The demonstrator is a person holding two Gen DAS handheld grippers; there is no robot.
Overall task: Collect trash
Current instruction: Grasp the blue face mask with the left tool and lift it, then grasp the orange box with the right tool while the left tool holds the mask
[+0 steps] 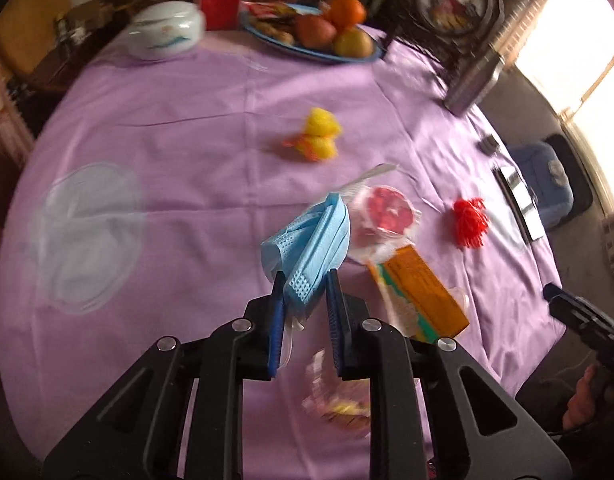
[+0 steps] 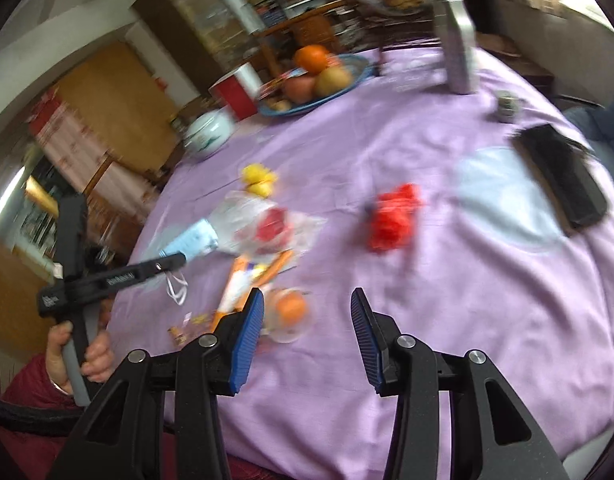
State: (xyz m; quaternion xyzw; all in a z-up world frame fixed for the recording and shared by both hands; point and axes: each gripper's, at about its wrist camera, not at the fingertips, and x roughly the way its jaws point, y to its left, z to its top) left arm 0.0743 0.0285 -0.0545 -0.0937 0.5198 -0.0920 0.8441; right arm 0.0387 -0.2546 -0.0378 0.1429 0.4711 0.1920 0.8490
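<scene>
Left wrist view: we are pinching the mask (image 1: 307, 240) in the left claw (image 1: 305, 286) above the worktop (image 1: 187, 128), while our right claw (image 2: 307, 308) is hanging spread, nearest the cup (image 2: 289, 314) lying just ahead-left of it.

My left gripper (image 1: 305, 280) points steeply down, its blue pads (image 1: 277, 316) clamped on a blue mask (image 1: 307, 236) that stands up between them. In the right wrist view my left hand (image 2: 95, 354) grips its handle, fingers wrapped round, a dark red sleeve (image 2: 31, 396) at the wrist. My right gripper (image 2: 307, 312) also tilts down, jaws standing apart with nothing between the pads (image 2: 249, 338).
</scene>
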